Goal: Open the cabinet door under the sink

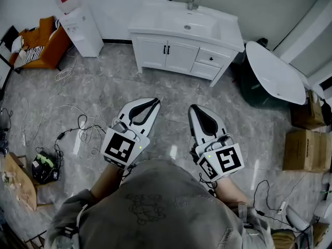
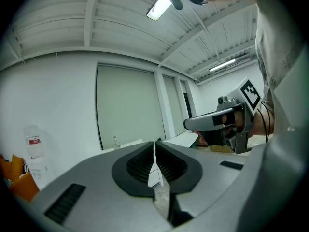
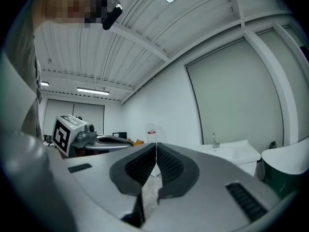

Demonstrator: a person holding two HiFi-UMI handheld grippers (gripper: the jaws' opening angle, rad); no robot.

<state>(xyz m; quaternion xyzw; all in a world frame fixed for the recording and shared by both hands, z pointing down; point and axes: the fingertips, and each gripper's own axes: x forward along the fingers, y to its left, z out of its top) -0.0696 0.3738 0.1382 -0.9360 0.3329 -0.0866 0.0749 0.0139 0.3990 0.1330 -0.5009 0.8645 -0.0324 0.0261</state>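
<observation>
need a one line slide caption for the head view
Left gripper and right gripper, both shut and empty, held short of the closed sink cabinet.

Person wears a grey top (image 1: 155,206) with a faint print and long grey sleeves (image 1: 70,217). Left gripper (image 1: 154,102) and right gripper (image 1: 193,109) have white shells and black ribbed fingers (image 2: 140,166). Left cube (image 1: 121,147) and right cube (image 1: 224,162) are white with black square markers, green lights and black cables.
</observation>
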